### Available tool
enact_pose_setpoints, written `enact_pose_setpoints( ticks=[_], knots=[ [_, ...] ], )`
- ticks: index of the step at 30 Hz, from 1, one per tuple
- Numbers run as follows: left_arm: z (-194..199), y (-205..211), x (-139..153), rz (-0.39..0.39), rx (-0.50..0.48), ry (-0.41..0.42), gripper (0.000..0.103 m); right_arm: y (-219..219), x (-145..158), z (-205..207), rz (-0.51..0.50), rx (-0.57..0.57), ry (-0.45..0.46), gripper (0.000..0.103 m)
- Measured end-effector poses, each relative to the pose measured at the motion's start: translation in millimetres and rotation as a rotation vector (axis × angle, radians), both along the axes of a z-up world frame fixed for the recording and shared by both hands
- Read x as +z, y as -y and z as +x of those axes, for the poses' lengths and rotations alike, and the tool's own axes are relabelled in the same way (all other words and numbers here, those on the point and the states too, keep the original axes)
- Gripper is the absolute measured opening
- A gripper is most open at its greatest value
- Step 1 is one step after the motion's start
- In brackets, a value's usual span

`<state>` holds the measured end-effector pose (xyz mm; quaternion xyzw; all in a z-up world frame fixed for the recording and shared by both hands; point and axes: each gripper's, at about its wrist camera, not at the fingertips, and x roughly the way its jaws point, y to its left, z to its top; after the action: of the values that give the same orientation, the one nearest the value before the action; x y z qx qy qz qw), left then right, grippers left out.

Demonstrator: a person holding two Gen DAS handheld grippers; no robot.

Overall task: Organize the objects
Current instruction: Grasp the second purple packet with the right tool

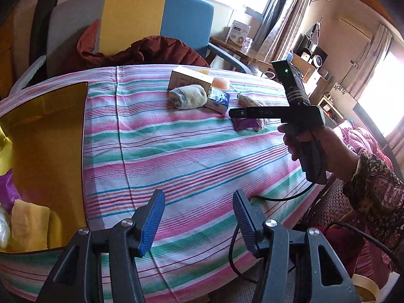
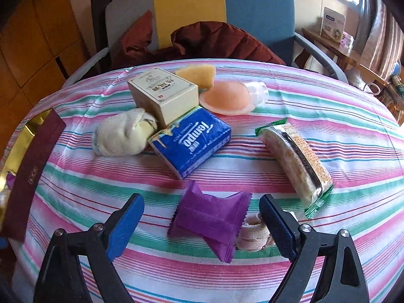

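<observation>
My right gripper (image 2: 202,209) is open, its jaws on either side of a purple wrapped packet (image 2: 210,218) lying on the striped tablecloth (image 2: 227,272); a small beige roll (image 2: 253,234) lies beside the packet. Beyond lie a blue Tempo tissue pack (image 2: 193,141), a cream box (image 2: 164,94), a pale rolled sock (image 2: 123,132), a peach silicone pad (image 2: 226,98), a sponge (image 2: 197,74) and a long snack pack (image 2: 296,162). My left gripper (image 1: 199,197) is open and empty above the cloth, beside a gold-lined box (image 1: 45,151). The right gripper (image 1: 252,113) shows in the left wrist view over the purple packet (image 1: 243,123).
The gold-lined box holds a yellow cloth (image 1: 29,224) and a purple item (image 1: 7,189); its maroon wall (image 2: 32,174) shows at the table's left. A chair (image 2: 189,12) with a rust-red jacket (image 2: 214,43) stands behind the table. A black cable (image 1: 277,198) hangs off the right edge.
</observation>
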<state>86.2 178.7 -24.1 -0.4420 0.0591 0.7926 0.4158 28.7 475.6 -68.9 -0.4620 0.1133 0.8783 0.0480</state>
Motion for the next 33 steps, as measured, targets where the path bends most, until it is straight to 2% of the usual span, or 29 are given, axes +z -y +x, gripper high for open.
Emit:
enact_pose_setpoints(
  ticks=[3,7,14,16,19,21,25,31,32,33],
  knots=[
    [-0.8,-4.5,-3.4,-0.015,-0.002,0.005,0.056,8.3,4.7,1.7,-0.073,0.038,-0.006,0.092],
    [-3.3,-7.5,-5.5,-0.017,0.002,0.014,0.057,17.1,13.1,3.4,0.014,0.057,-0.033,0.092],
    [-9.4,-11.6,-8.0,-0.02,0.012,0.032,0.056,25.5,4.7,-2.1,0.061,0.112,0.021,0.092],
    [-10.4,-13.2,-8.8,-0.025,0.015,0.034,0.056,29.2,0.3,-4.1,0.071,0.135,0.05,0.089],
    [-12.2,-14.7,-8.7,-0.026,0.018,0.035,0.056,34.5,-8.1,-4.5,0.061,0.166,0.103,0.073],
    [-13.2,-15.4,-8.0,-0.026,0.021,0.034,0.056,35.2,-8.7,-2.5,0.034,0.177,0.114,0.071],
    [-16.9,-17.8,-8.5,-0.035,0.025,0.031,0.056,37.2,-2.0,-0.8,0.1,0.172,0.08,0.073],
    [-28.4,-28.8,-6.4,-0.05,0.03,0.024,0.056,39.6,-8.8,-8.1,0.114,0.172,0.098,0.076],
    [-30.8,-31.9,-5.7,-0.054,0.03,0.019,0.056,39.3,-11.0,-9.0,0.111,0.17,0.106,0.073],
    [-33.9,-35.4,-5.2,-0.057,0.028,0.016,0.056,39.1,-13.7,-9.7,0.102,0.17,0.116,0.067]
  ],
)
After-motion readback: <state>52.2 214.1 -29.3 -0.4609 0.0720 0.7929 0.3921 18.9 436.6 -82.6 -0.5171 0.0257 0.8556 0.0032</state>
